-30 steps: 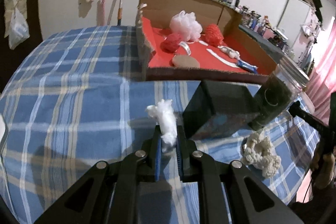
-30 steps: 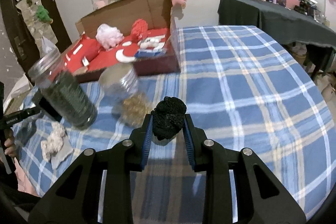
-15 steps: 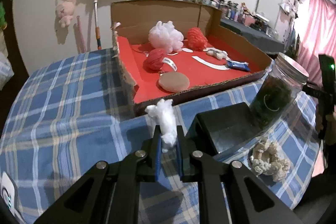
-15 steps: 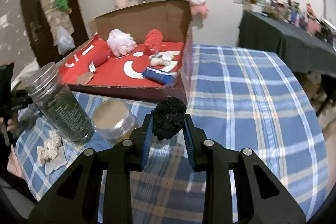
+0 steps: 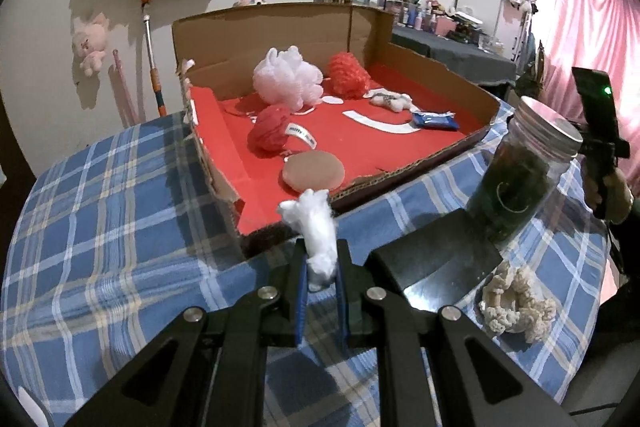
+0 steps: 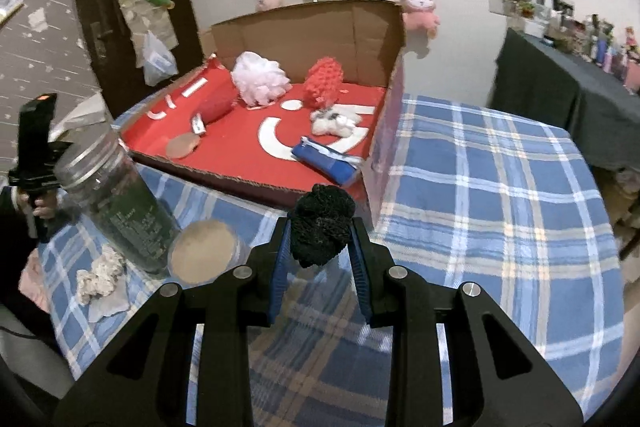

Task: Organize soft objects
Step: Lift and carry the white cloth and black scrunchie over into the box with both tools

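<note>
My left gripper (image 5: 321, 269) is shut on a white cotton tuft (image 5: 316, 231), held above the blue plaid cloth just before the near edge of the cardboard box (image 5: 400, 183). My right gripper (image 6: 320, 239) is shut on a black fuzzy ball (image 6: 322, 227), close to the box's near right corner (image 6: 372, 163). Inside the red-lined box lie a white bath pouf (image 5: 288, 77), a red pouf (image 5: 348, 75), a red yarn ball (image 5: 270, 129), a tan round pad (image 5: 314, 171), a small white plush (image 6: 334, 121) and a blue packet (image 6: 326, 159).
A glass jar with dark contents (image 5: 516, 183) and a black box (image 5: 436, 259) stand right of my left gripper. A cream crocheted piece (image 5: 516, 303) lies on the cloth. A tan-lidded jar (image 6: 204, 255) sits left of my right gripper. A person's hand holds a black device (image 5: 600, 131).
Both grippers have moved toward the cardboard box and rolled upright, each keeping its soft object. The box now looms larger and nearer in both views.
</note>
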The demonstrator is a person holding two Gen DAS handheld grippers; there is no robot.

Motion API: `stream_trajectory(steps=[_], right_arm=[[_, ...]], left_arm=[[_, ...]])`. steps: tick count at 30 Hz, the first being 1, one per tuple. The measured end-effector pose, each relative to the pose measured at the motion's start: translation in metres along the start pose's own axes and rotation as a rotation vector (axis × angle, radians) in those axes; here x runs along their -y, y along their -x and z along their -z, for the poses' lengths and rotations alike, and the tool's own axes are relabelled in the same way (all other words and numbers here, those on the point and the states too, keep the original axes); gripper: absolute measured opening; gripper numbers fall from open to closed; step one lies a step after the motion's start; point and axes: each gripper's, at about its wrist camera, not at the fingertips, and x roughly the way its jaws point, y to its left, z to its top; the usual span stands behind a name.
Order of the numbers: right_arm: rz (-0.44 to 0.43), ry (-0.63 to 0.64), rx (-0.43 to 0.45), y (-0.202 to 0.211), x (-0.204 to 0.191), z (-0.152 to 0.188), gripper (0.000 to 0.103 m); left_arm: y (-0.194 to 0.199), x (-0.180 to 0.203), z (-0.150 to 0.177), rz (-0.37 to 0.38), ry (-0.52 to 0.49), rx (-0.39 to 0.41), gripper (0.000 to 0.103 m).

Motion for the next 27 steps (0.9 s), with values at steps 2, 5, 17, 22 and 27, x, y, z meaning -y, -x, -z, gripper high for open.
stream_trajectory(steps=[2, 5, 17, 22, 27], right_arm=[[-0.016, 0.003, 0.000, -0.001, 0.003, -0.004, 0.027], [-0.055, -0.003, 0.006, -0.003, 0.008, -0.010, 0.027], [-0.234, 0.060, -0.044, -0.025, -0.009, -0.054, 0.027], [-0.268, 0.097, -0.091, -0.045, -0.029, -0.083, 0.027], [-0.236, 0.125, -0.161, -0.075, -0.042, -0.109, 0.027]], left_arm=[[0.000, -0.001, -0.003, 0.010, -0.005, 0.002, 0.013], [0.001, -0.003, -0.008, 0.032, -0.009, 0.007, 0.013], [-0.014, 0.013, -0.054, 0.147, -0.103, -0.017, 0.013], [-0.030, 0.029, -0.082, 0.147, -0.140, -0.049, 0.013], [-0.058, 0.041, -0.112, 0.137, -0.139, -0.112, 0.013]])
